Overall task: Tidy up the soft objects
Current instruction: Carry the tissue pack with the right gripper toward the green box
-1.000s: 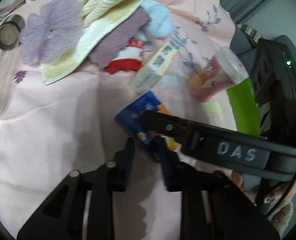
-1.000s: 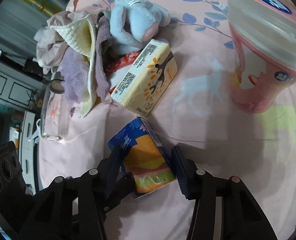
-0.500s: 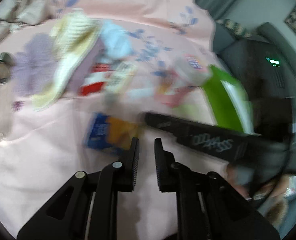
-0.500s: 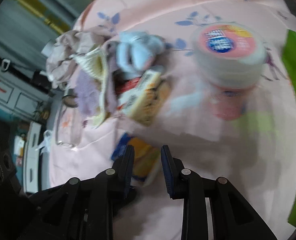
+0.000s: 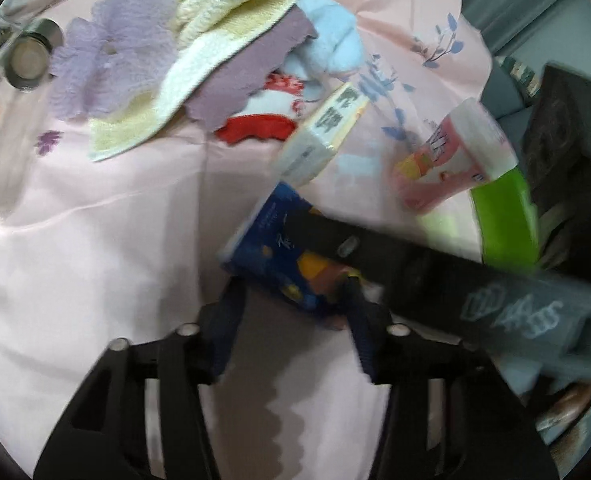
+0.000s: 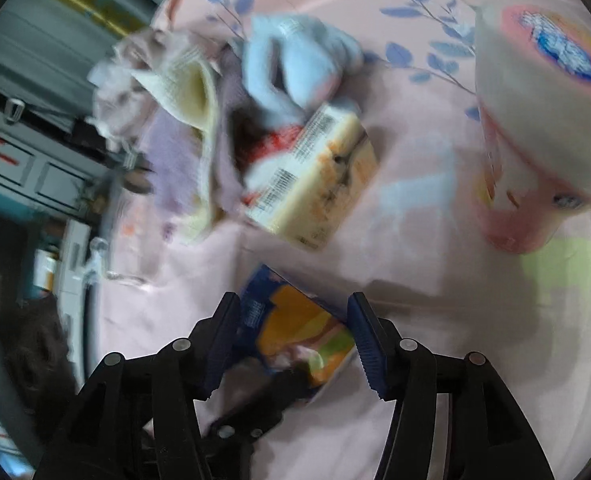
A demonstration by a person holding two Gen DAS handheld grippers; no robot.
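Compared with a moment earlier, when both tongs stood nearly shut above the sheet, we had brought them down again around the small blue and orange tissue packet (image 5: 279, 256), which lay on the pink flowered bed sheet (image 5: 95, 240), near us. The left gripper (image 5: 295, 312) was opening, with the near end of the packet between its fingers; the blur did not let us tell if the pads pressed it. The right gripper (image 6: 295, 332) was opening too, the packet (image 6: 295, 328) between its blue pads (image 6: 365, 340), apparently not squeezed. We judged that the grasp was not yet secure.

The left view alone showed the metal-lidded jar (image 5: 27, 56) at far left. Only the right view showed the printed lid of the pink round tub (image 6: 535, 120) at right. The cream tissue pack (image 6: 315, 184) lay beyond, against the heap of towels (image 5: 199, 52).
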